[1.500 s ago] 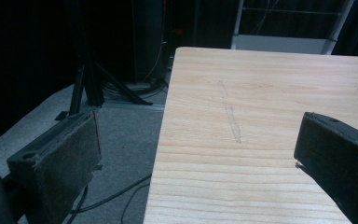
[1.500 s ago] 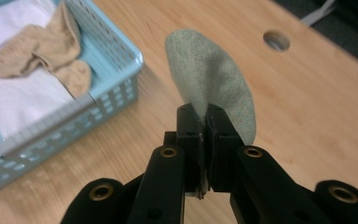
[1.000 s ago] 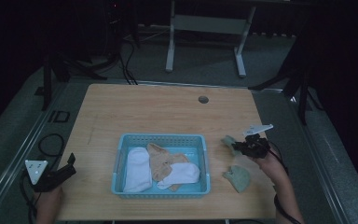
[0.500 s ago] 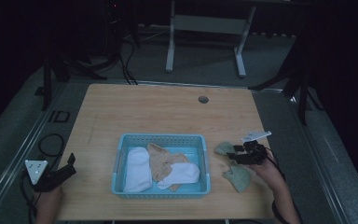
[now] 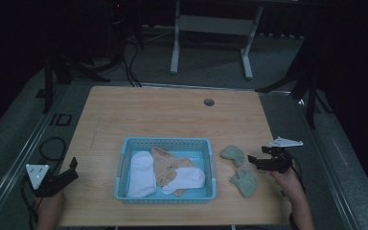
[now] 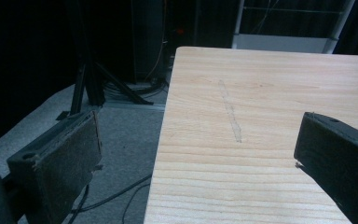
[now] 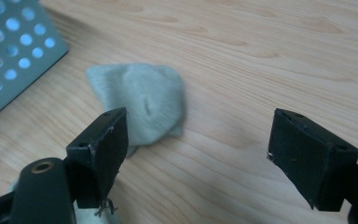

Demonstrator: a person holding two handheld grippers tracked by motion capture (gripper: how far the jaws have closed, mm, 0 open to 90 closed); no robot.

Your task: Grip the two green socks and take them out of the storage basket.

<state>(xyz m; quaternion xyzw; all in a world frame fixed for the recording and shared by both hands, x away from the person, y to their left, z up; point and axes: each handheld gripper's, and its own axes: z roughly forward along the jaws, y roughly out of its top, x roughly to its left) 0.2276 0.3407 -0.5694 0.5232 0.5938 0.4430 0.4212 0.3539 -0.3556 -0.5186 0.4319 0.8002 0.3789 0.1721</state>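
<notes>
Two green socks lie on the wooden table to the right of a blue basket (image 5: 166,142): one farther back (image 5: 233,154) and one nearer (image 5: 244,182). My right gripper (image 5: 253,162) points left at them from the table's right side. Its jaws have just been opening and now stand open. In the right gripper view only bare wood lies between the jaws of the right gripper (image 7: 200,135). The farther green sock (image 7: 142,100) lies just beyond its left jaw. My left gripper (image 5: 71,170) rests open at the near left corner of the table (image 6: 261,93); in its own view the left gripper (image 6: 198,144) holds nothing.
The basket holds a white sock (image 5: 141,173), a tan sock (image 5: 167,165) and another white sock (image 5: 184,178). A round hole (image 5: 209,102) sits near the table's far edge. Cables (image 5: 52,143) lie on the floor at the left. The basket's perforated wall (image 7: 9,51) shows beside the sock.
My right gripper was shut on the farther green sock; it set it down, opened and drew back to the right. The left gripper has stayed still.
</notes>
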